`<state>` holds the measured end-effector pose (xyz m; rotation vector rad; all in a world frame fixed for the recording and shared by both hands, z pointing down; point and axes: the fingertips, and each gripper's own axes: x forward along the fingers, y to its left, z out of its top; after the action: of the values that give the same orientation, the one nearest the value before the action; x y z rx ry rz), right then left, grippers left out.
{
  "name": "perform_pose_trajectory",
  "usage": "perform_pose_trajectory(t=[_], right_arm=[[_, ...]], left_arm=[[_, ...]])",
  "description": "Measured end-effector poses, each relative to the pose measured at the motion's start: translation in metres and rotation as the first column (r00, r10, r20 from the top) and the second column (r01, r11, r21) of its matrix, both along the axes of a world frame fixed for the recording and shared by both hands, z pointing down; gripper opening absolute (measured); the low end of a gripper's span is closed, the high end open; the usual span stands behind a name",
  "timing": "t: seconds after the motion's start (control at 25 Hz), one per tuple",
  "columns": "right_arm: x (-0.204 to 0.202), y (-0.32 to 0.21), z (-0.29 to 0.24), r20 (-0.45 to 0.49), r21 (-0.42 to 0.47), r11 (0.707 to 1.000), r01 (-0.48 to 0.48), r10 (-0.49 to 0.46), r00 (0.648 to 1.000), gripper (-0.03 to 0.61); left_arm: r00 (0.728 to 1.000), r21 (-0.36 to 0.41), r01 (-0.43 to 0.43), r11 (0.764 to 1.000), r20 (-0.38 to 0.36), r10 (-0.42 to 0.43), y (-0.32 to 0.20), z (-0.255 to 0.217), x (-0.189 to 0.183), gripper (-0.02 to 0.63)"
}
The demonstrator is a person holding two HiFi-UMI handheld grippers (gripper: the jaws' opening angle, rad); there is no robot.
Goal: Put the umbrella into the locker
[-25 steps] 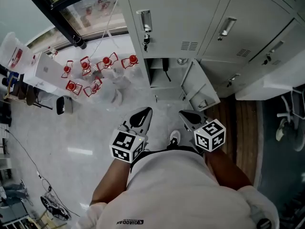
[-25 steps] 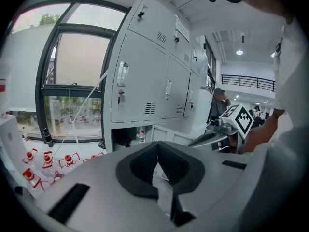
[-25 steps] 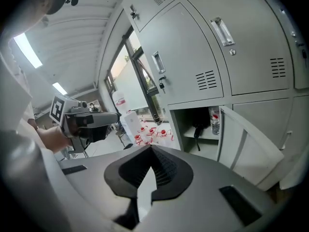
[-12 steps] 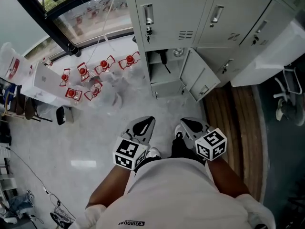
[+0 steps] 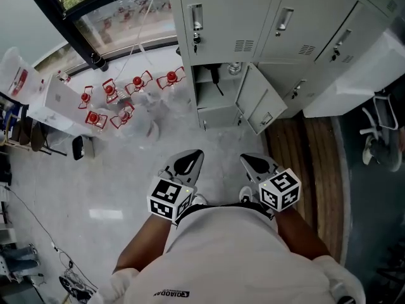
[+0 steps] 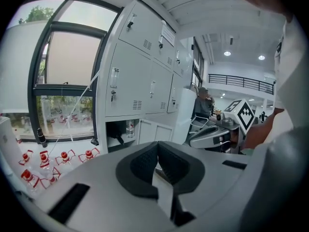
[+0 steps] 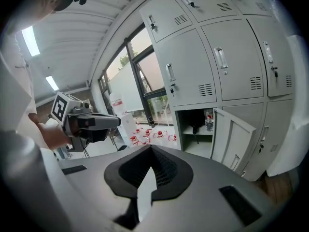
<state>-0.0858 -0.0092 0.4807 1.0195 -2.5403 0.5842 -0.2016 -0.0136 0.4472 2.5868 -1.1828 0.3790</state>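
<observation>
Seemingly stowing is done: left gripper (image 6: 157, 144) and right gripper (image 7: 151, 149) both carry fingers pressed together on nothing, the dark shape, likely the umbrella (image 7: 194, 122), hangs inside the open locker (image 7: 198, 146) well ahead of the fingers, so next calls for swinging its door (image 7: 234, 137) closed.

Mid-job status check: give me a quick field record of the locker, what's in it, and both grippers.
open locker: bottom row, compartment exposed
door: swung open to the right in the head view
contents: bottle on the shelf; dark item beside it, maybe the umbrella, too small to confirm
left gripper: jaws together, nothing held
right gripper: jaws together, nothing held
standoff: both grippers apart from the open locker, touching nothing
</observation>
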Motion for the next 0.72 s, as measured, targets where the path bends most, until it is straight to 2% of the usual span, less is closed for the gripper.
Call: perform_pose_trajectory(t=[0.2, 0.36, 0.72], right_arm=[[0.023, -0.007, -0.002, -0.017, -0.004, 0.999, 0.035, -0.035, 0.999, 0.040], [0.038, -0.013, 0.000, -0.005, -0.003, 1.000, 0.028, -0.028, 1.000, 0.040], [0.042, -0.017, -0.003, 0.026, 0.004, 0.999, 0.037, -0.037, 0.999, 0.040]], left_arm=[[1.000, 0.003, 0.028, 1.000, -0.002, -0.028, -0.007, -0.002, 0.020, 0.015], [0.999, 0.001, 0.043, 0.999, 0.002, -0.043, -0.011, -0.001, 0.030, 0.015], [0.999, -0.003, 0.041, 0.999, 0.028, -0.041, -0.010, 0.000, 0.041, 0.015]])
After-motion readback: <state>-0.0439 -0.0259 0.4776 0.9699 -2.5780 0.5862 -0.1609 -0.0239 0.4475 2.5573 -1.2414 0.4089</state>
